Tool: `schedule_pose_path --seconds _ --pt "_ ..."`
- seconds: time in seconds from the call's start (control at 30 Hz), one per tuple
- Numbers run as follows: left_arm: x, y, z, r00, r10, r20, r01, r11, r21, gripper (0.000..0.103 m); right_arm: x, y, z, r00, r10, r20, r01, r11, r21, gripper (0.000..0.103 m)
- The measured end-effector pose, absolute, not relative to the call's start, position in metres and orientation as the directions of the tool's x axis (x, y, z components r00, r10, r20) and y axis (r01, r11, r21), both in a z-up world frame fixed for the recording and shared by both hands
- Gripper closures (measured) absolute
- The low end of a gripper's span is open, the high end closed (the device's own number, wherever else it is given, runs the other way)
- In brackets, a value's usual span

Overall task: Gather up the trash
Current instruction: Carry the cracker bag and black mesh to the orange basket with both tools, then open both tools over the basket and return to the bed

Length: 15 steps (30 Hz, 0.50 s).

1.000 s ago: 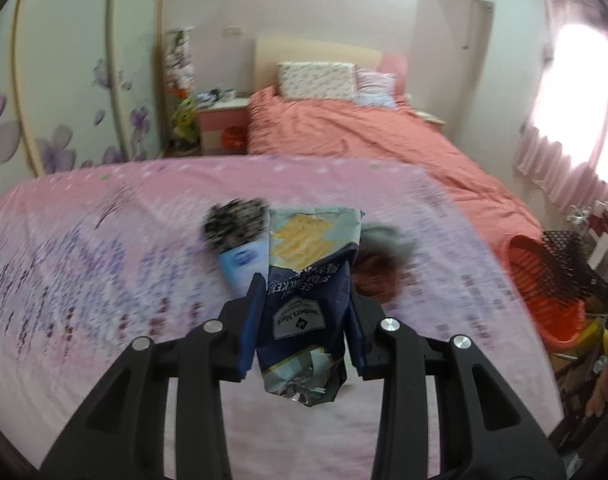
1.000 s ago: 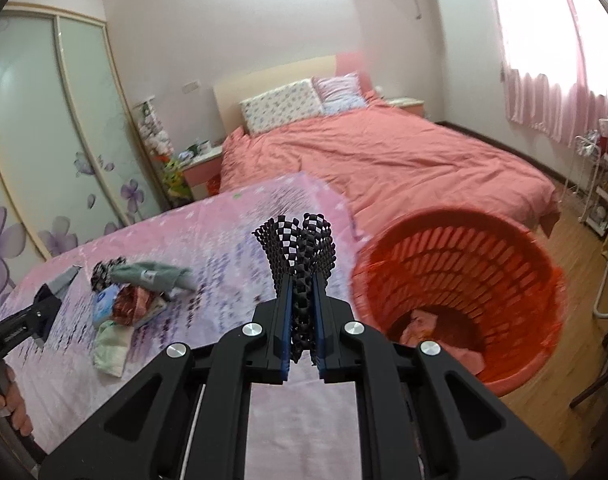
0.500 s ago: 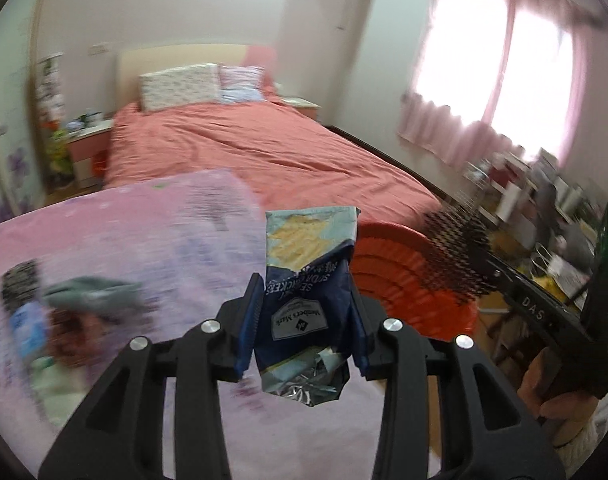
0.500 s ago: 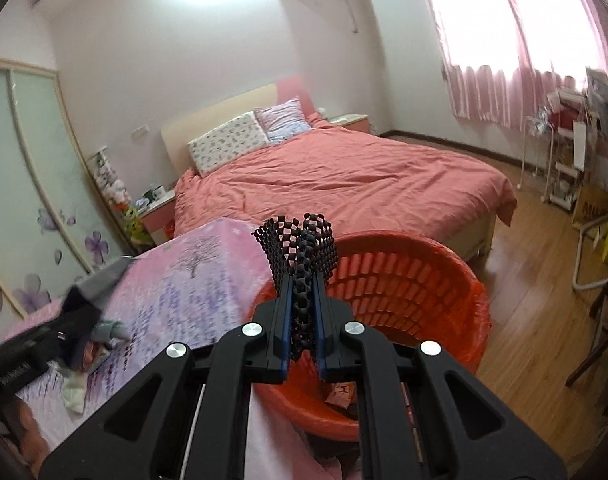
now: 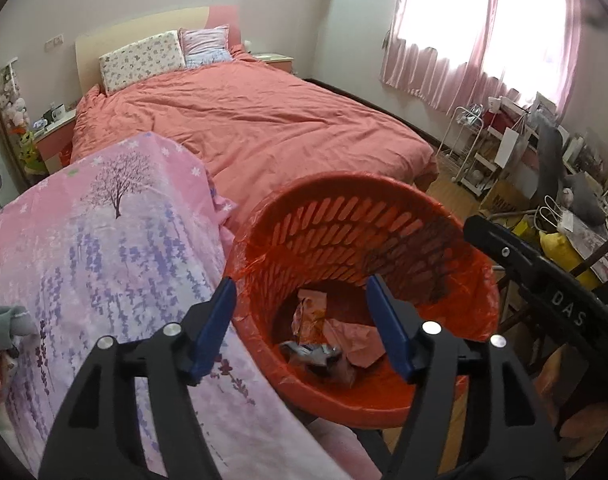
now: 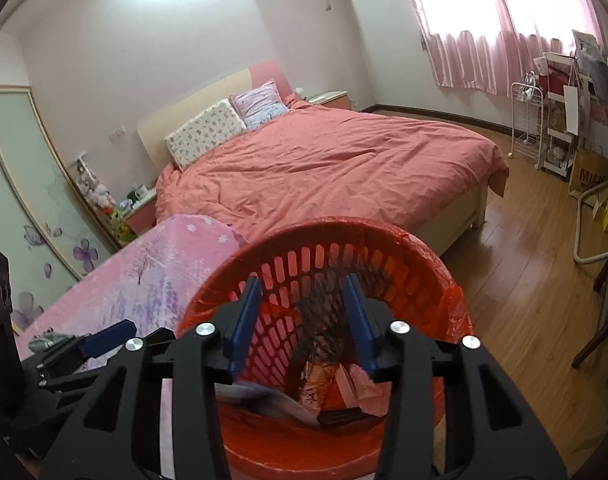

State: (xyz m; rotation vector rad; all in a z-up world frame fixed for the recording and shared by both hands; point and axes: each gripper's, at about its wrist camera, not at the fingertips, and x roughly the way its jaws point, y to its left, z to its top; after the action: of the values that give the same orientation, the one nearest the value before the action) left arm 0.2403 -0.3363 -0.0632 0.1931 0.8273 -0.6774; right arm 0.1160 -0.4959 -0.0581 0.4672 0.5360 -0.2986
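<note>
1. Hanging over the round red slotted plastic basket with its red bag liner (image 5: 443, 240), the left gripper (image 5: 300, 324) has just been opening; its blue-padded jaws stand wide with nothing between them.
2. The right gripper (image 6: 302, 320) has likewise just been opening above the same basket; a blurred black net-like piece of trash (image 6: 323, 304) shows between its parted jaws, with no pad pressing on it.
3. The trash already collected lies at the basket's bottom, lower centre of the left wrist view: a crumpled orange snack wrapper (image 5: 309, 312), pink crumpled paper (image 5: 355, 340) and a silvery foil bag (image 5: 307, 350).
4. More loose items (image 5: 4, 336) sit at the far left edge of that view on the pink floral bedspread (image 5: 104, 240).
5. Such wrappers are probably light, thin and crinkly, and foil tends to be slippery; a pinch across a folded edge or bunched middle should hold better than a flat face.
</note>
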Motion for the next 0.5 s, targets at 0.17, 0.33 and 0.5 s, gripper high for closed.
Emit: schedule_pose_path --seconds 0.17,0.33,0.5 --pt "0.238 -0.309 -0.063 0.516 -0.447 -0.731 0.6 0.797 -0.065 0.033 0.107 -0.49 -0.059 0.815 -0.159 -0.557 0.398 0.853 0.338 0.049" --pt "0.223 -0.262 -0.049 0.572 -0.416 -0.707 0.562 0.827 -0.031 0.03 0.106 -0.479 -0.055 0.81 -0.174 -0.56 0.4 0.863 0.31 0.047" --pt "0.211 -0.198 -0.037 0.638 -0.357 -0.682 0.488 0.873 -0.001 0.026 0.107 -0.442 -0.051 0.806 -0.154 -0.572 0.36 0.894 0.267 0.046"
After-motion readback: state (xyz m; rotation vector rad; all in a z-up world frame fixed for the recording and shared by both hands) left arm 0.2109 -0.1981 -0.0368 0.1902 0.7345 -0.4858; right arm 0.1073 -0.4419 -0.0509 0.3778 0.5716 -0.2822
